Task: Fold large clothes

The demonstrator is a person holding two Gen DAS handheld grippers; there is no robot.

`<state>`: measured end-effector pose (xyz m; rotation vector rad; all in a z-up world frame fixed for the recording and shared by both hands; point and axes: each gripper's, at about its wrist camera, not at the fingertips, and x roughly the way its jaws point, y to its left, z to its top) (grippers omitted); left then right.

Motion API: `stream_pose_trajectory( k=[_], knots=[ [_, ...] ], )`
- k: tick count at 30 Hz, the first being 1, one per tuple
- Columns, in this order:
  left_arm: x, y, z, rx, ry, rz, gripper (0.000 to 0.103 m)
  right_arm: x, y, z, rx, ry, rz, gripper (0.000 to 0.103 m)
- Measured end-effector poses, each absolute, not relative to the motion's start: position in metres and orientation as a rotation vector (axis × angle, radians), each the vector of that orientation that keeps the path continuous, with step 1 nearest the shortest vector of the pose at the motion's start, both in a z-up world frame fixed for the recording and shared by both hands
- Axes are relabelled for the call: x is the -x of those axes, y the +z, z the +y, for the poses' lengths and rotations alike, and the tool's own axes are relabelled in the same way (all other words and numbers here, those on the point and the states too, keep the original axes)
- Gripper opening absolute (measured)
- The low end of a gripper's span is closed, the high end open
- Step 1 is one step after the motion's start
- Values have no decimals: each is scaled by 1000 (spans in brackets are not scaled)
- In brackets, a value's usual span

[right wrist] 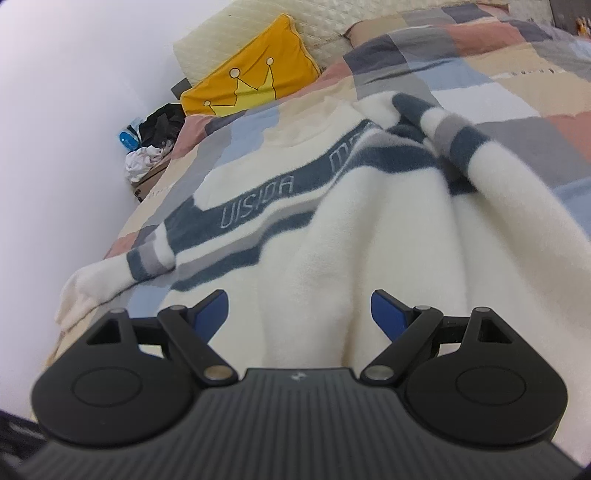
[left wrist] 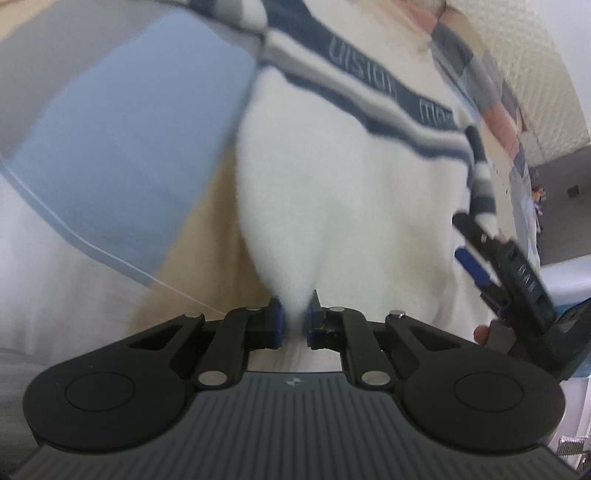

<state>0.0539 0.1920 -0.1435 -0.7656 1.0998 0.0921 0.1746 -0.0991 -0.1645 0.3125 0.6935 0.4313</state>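
A large white fleece sweater (right wrist: 332, 229) with navy and grey stripes and lettering lies on a bed with a patchwork cover (right wrist: 480, 74). My left gripper (left wrist: 294, 325) is shut on a pinch of the sweater's white fabric (left wrist: 314, 221) near its lower edge and lifts it into a peak. My right gripper (right wrist: 299, 310) is open, its blue pads spread wide just above the white body of the sweater. It also shows in the left wrist view (left wrist: 476, 240) at the right, by the striped sleeve (left wrist: 480, 177).
A yellow crown pillow (right wrist: 251, 74) and a cream quilted headboard (right wrist: 325, 26) are at the bed's far end. A pile of dark and white clothes (right wrist: 151, 144) sits by the wall at the left. A pale blue patch of the cover (left wrist: 122, 147) lies left of the sweater.
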Motion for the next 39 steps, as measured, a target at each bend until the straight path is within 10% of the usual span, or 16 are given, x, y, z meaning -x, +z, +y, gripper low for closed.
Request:
stream_pose_trajectory(
  k=[24, 30, 39],
  knots=[
    [-68, -146, 241, 540, 341, 1239, 18, -170, -187, -69, -214, 515, 817, 86],
    [-71, -132, 232, 494, 326, 1214, 52, -166, -181, -73, -225, 514, 795, 86],
    [-72, -68, 183, 361, 229, 1031, 58, -155, -157, -76, -138, 475, 659, 86]
  ],
)
